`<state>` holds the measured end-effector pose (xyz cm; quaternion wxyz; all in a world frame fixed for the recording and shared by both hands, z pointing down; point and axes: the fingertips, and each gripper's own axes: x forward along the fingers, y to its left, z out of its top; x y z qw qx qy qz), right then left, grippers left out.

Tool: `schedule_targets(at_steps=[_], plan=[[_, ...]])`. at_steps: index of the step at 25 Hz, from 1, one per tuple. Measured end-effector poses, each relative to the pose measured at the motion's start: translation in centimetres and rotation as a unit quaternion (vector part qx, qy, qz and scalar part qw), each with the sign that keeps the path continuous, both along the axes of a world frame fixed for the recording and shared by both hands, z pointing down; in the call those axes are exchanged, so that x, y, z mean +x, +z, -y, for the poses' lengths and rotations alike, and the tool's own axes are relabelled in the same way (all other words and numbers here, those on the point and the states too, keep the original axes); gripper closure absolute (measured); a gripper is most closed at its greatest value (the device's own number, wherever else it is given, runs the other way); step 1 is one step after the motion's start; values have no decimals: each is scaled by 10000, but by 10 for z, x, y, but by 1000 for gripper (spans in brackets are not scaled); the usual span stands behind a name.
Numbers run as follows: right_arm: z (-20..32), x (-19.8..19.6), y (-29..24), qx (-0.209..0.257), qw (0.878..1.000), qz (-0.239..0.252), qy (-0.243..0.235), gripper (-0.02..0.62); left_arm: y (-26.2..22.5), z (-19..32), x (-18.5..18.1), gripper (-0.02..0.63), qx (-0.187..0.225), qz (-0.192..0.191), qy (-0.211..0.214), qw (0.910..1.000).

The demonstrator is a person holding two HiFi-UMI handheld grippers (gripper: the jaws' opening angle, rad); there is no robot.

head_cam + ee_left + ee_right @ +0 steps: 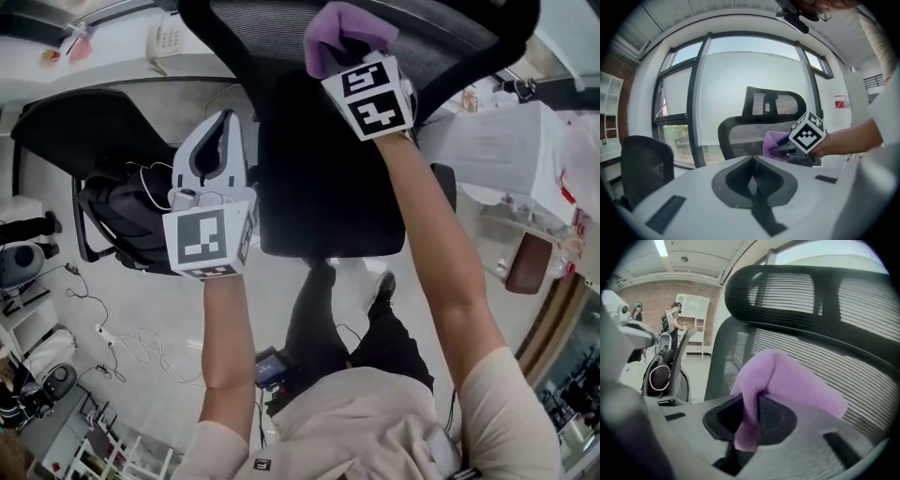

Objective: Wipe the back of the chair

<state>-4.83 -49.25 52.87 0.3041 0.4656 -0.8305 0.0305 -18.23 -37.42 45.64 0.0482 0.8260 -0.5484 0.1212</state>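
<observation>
The right gripper (750, 414) has its two fingers squeezed tight on a purple cloth (792, 380). The cloth is bunched up and sticks out past the fingers. It presses on the grey mesh of the chair back (867, 376), just under the headrest (797, 291). The right arm is stretched out long, over the black seat (319, 187), to reach the far side.

The left gripper (751, 180) has its fingers together, with nothing between them. It hangs in the air on the near left side of the chair and touches nothing. The left arm is bent and held closer to the body.

A second black chair (84, 131) stands to the left, with a dark backpack (122, 216) beside it. A white phone (167, 37) sits far off on the left. Thin cables (122, 347) lie on the floor. A big window (740, 79) is behind the chair.
</observation>
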Motion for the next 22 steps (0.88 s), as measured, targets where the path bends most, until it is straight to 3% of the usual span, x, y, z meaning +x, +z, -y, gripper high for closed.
schedule_targets(at_steps=[5, 10, 17, 22], plan=[[-5, -101, 21, -198, 9960, -104, -861, 543, 9, -2, -47, 598, -49, -2, -257, 9997], [-5, -114, 29, -196, 9962, -90, -839, 543, 16, -2, -63, 598, -98, -11, -324, 9994], [-5, -54, 31, -130, 9991, -144, -386, 543, 16, 7, -26, 598, -89, -9, -34, 10000], [-13, 53, 37, -182, 9990, -214, 338, 545, 15, 12, 29, 598, -124, -35, 349, 9993]])
